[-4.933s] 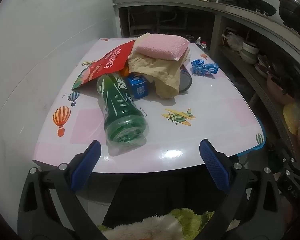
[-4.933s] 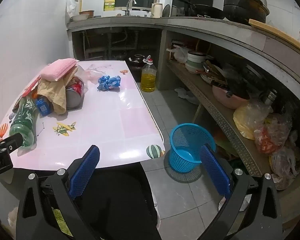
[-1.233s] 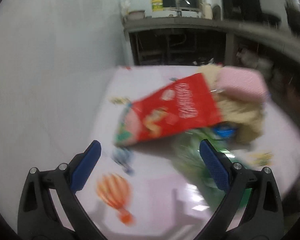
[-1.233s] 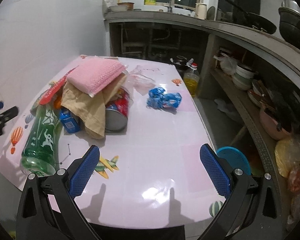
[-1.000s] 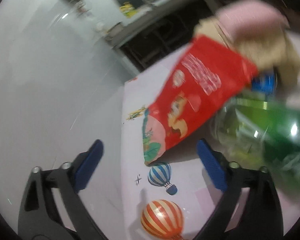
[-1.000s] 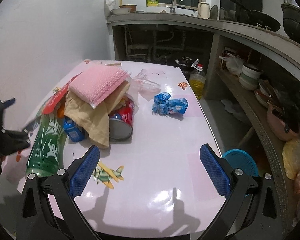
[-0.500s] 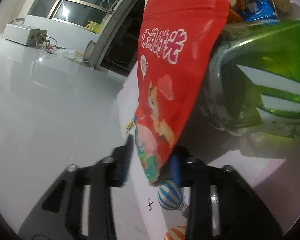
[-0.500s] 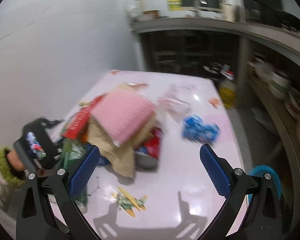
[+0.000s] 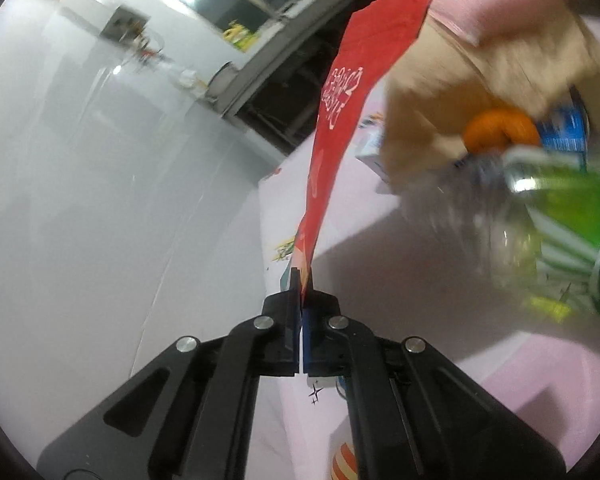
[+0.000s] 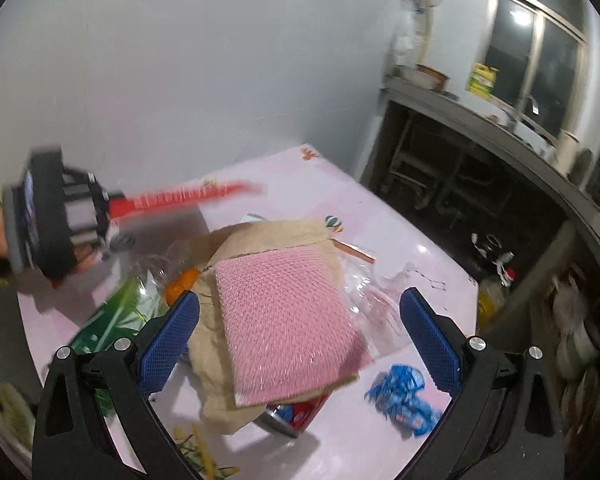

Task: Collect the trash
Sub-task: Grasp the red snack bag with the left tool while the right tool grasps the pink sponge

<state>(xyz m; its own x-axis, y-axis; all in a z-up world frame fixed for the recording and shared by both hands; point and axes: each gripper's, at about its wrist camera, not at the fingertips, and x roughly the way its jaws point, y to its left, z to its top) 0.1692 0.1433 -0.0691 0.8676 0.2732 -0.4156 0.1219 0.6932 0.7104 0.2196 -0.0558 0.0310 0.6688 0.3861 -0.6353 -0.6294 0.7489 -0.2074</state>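
Note:
My left gripper [image 9: 301, 280] is shut on the lower corner of a red snack bag [image 9: 340, 92], which stands up edge-on from the pink table [image 9: 380, 300]. In the right wrist view the left gripper [image 10: 108, 210] holds the red snack bag [image 10: 188, 194] lifted clear of the pile, at the left. My right gripper [image 10: 296, 328] is open above a pink bubble mailer [image 10: 284, 320] lying on brown paper [image 10: 260, 240]. A green bottle [image 9: 572, 232] with an orange cap [image 9: 500, 128] lies beside the pile.
A crumpled blue wrapper [image 10: 404, 400], a red can [image 10: 296, 412] under the paper and clear plastic film [image 10: 380, 292] lie on the table. A blue carton [image 9: 564, 128] sits behind the bottle. A white wall [image 10: 180, 60] borders the left; a dark counter [image 10: 480, 128] runs behind.
The left gripper closed on the red bag's corner and pulled it up off the pile. The right gripper swung left and now hovers over the pink mailer.

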